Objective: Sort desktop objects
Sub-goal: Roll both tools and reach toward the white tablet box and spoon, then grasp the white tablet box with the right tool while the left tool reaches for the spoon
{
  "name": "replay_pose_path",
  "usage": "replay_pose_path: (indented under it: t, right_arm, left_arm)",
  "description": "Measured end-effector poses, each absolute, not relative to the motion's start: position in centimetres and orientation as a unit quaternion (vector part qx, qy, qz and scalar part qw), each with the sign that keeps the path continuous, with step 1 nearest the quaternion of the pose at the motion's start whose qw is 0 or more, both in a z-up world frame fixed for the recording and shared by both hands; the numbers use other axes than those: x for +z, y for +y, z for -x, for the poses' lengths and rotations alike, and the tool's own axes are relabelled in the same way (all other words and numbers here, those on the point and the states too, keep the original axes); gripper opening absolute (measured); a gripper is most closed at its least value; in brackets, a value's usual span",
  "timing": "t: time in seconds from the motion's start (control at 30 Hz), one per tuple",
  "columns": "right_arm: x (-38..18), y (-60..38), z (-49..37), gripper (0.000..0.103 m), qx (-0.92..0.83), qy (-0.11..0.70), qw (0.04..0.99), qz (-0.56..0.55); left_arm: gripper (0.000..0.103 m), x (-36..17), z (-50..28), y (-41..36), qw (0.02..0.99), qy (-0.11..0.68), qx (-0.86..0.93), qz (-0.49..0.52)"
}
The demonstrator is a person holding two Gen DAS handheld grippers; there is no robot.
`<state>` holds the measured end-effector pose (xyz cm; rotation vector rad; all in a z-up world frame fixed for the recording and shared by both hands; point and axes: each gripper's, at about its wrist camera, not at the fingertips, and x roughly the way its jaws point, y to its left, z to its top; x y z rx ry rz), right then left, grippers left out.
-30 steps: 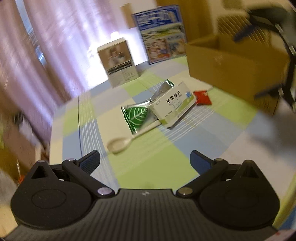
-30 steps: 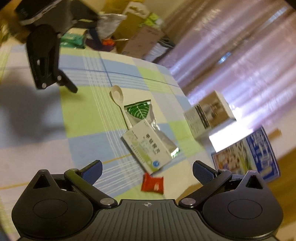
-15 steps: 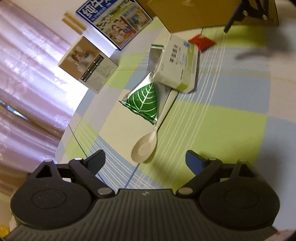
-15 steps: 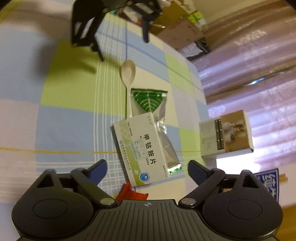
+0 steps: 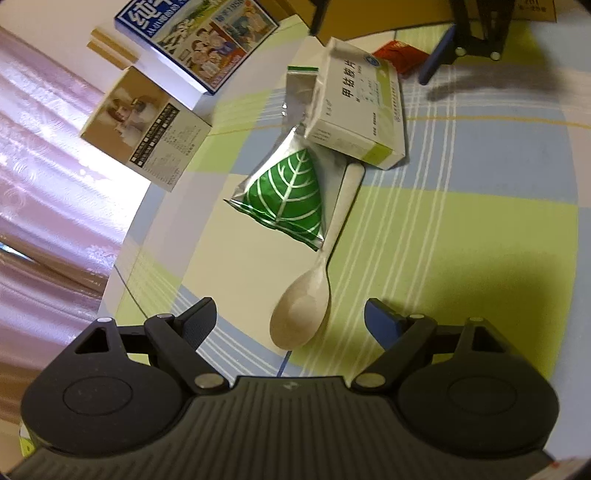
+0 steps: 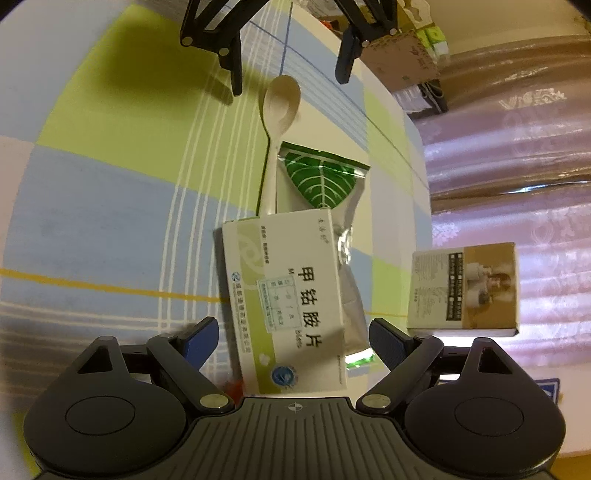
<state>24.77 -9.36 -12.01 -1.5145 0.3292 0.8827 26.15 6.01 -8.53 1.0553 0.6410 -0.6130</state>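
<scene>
Pink patterned curtains (image 5: pixel 48 155) hang behind my bench (image 5: pixel 461 229), which wears a checked cloth of green, blue and cream squares with thin white stripes. At the far edge I see a brown-and-white carton (image 5: pixel 147 129) lying on its side, a blue printed box (image 5: pixel 199 40) behind it, and part of a cardboard box (image 5: pixel 369 14) at the top of the left view.

I am working over a small heap. A cream plastic spoon (image 5: pixel 306 310) lies bowl up, its handle running under a white and green medicine box (image 5: pixel 360 107) printed with Chinese characters. Beside the handle, touching it, lies a silver foil pouch (image 5: pixel 288 192) with a green leaf design; the medicine box rests across its far part. A red packet (image 5: pixel 402 55) lies just beyond the box.

My left gripper (image 5: pixel 290 314) has its jaws wide apart and nothing between them; the spoon's bowl sits just ahead of the gap, slightly nearer the right-hand finger. My right gripper (image 6: pixel 293 334) faces it from the opposite side of the heap, jaws also spread and gripping nothing, with the near end of the medicine box (image 6: pixel 288 306) lying in the gap between them and the pouch's silver tail (image 6: pixel 352 310) just inside the right-hand finger. From there the spoon (image 6: pixel 280 103) lies at the far end, right before the left gripper (image 6: pixel 288 48).
</scene>
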Motion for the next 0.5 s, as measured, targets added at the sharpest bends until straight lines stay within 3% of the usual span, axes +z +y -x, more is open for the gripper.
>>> replay_pose_path:
  t: [0.27,0.5]
  right_arm:
    - [-12.9,-8.6,-25.4,0.085,0.387,0.141,0.627,0.662]
    - [-13.4,-8.4,-25.7,0.073,0.387,0.147,0.636,0.651]
  left_arm:
    - [0.079,-9.5,-27.4,6.4,0.769,0.304,-0.287,-0.484]
    - [0.071,-9.5,-28.7,6.7,0.758,0.319,-0.302,-0.482]
